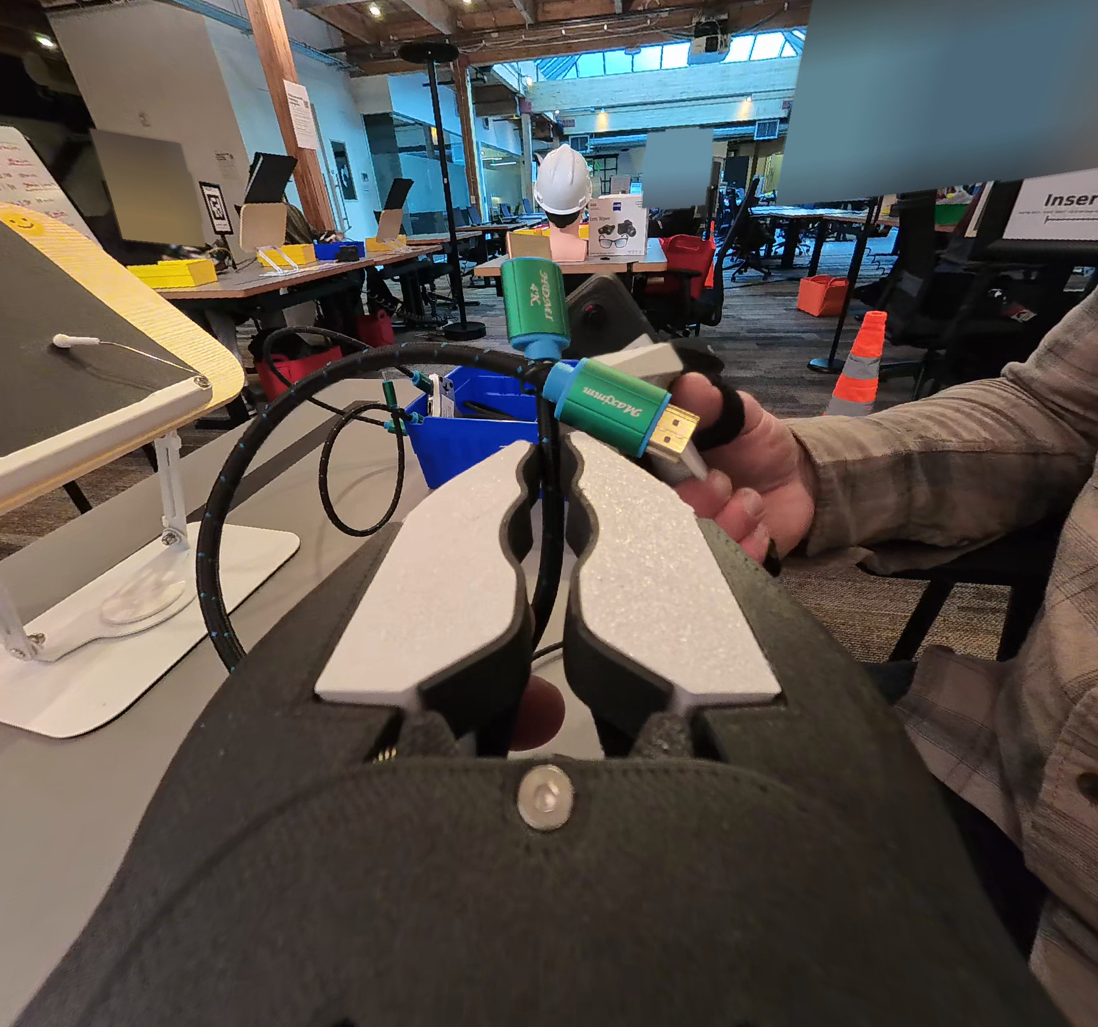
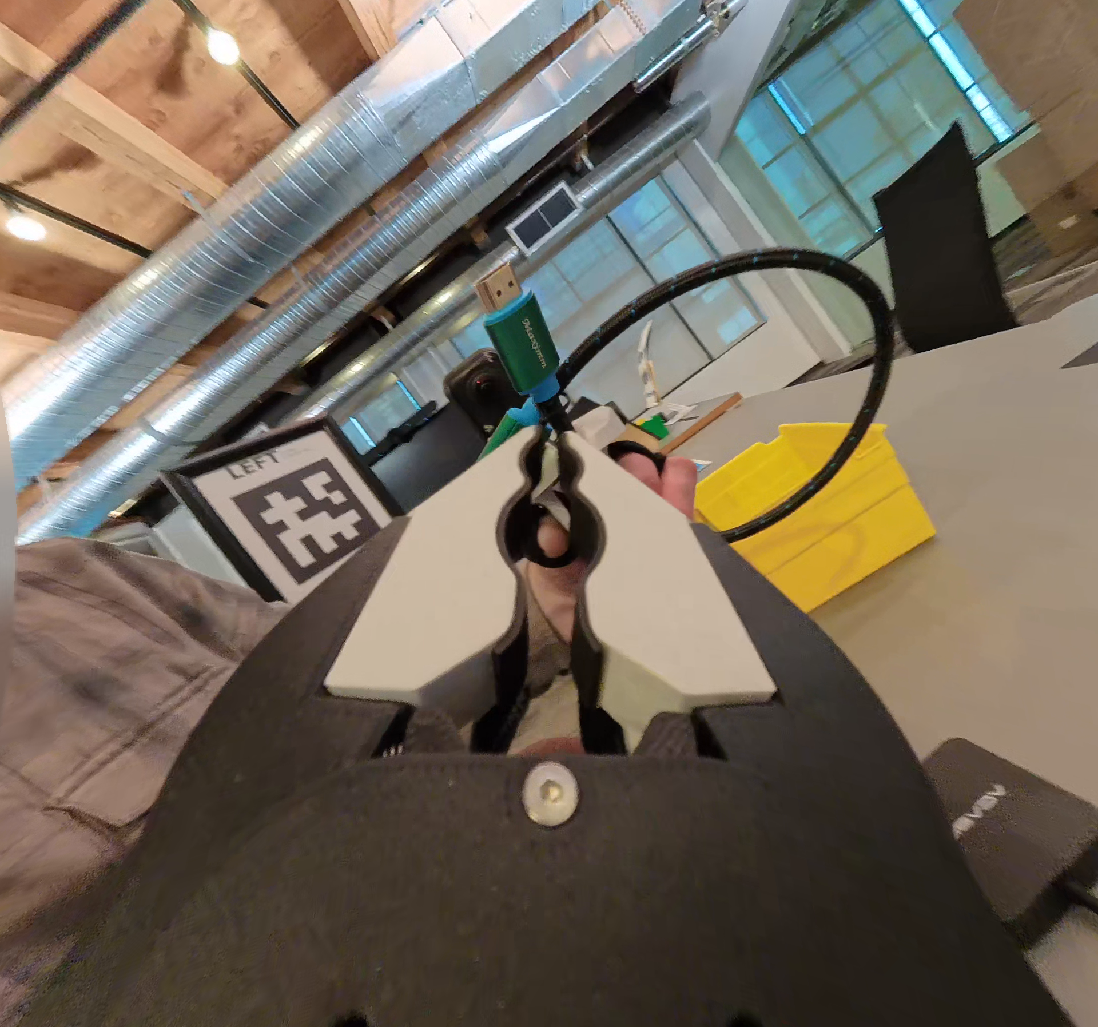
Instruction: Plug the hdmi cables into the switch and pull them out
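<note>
A short black braided HDMI cable (image 1: 205, 523) with two green plugs hangs in the air between my grippers. My left gripper (image 1: 546, 446) is shut on the cable just below one plug (image 1: 532, 300), which points up. The other plug (image 1: 612, 407) has a gold tip and lies in front of the right gripper's grey fingers (image 1: 647, 363). In the right wrist view my right gripper (image 2: 549, 434) is closed at the cable right under this plug's (image 2: 523, 345) blue collar. From there the cable (image 2: 879, 333) loops up and to the right.
A blue bin (image 1: 469, 440) holding a pale small device with thin cables stands on the grey table behind the cable. A white stand (image 1: 148, 594) is at the left. A yellow bin (image 2: 832, 511) and a black box (image 2: 1010, 832) sit on the table (image 2: 950, 434) at the right. The tips of both grippers are at nearly the same place.
</note>
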Demonstrator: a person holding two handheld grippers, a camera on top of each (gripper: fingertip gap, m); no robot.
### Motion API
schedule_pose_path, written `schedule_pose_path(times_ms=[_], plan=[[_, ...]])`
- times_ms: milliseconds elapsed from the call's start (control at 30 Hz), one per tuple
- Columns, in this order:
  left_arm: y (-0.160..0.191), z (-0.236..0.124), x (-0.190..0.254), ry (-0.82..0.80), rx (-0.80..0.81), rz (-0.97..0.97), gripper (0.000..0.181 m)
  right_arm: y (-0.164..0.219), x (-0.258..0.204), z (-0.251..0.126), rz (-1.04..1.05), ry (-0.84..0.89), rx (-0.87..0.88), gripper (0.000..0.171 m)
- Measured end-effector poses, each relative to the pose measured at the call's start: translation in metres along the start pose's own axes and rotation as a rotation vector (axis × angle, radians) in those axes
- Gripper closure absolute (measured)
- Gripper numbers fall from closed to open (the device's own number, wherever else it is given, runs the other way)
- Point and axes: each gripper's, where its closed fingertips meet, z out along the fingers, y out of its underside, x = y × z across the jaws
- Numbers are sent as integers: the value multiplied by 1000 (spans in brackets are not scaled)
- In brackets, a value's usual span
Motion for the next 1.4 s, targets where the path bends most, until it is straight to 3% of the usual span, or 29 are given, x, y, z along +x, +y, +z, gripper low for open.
schedule_pose_path(times_ms=[33,100,300,500,633,767,1000,1133,1267,1300,1400], plan=[[-1,0,0,-1,2,-1,176,-1,0,0,-45,18,-5,159],[-1,-1,-1,-3,1,0,176,-3,-1,-1,-204,74,-33,155],[-1,0,0,-2,1,1,176,-1,-4,0,-636,229,-149,164],[-2,0,1,-1,-3,8,176,3,-1,2,-793,304,-193,171],[-1,0,1,-2,-4,7,176,1,-2,1,-793,301,-181,171],[-2,0,1,-1,-4,15,176,1,-4,1,-675,247,-163,171],[-9,0,4,-17,27,61,176,-5,-16,2,112,-103,62,171],[-18,-4,9,18,79,49,176,3,-34,14,249,-212,107,171],[-18,-6,1,-20,64,33,176,-2,-21,10,21,-62,85,167],[-18,-6,-1,-21,68,13,176,-2,-20,8,-93,-16,53,156],[-15,-6,-4,-24,55,-14,176,-1,-17,5,-567,169,-82,151]])
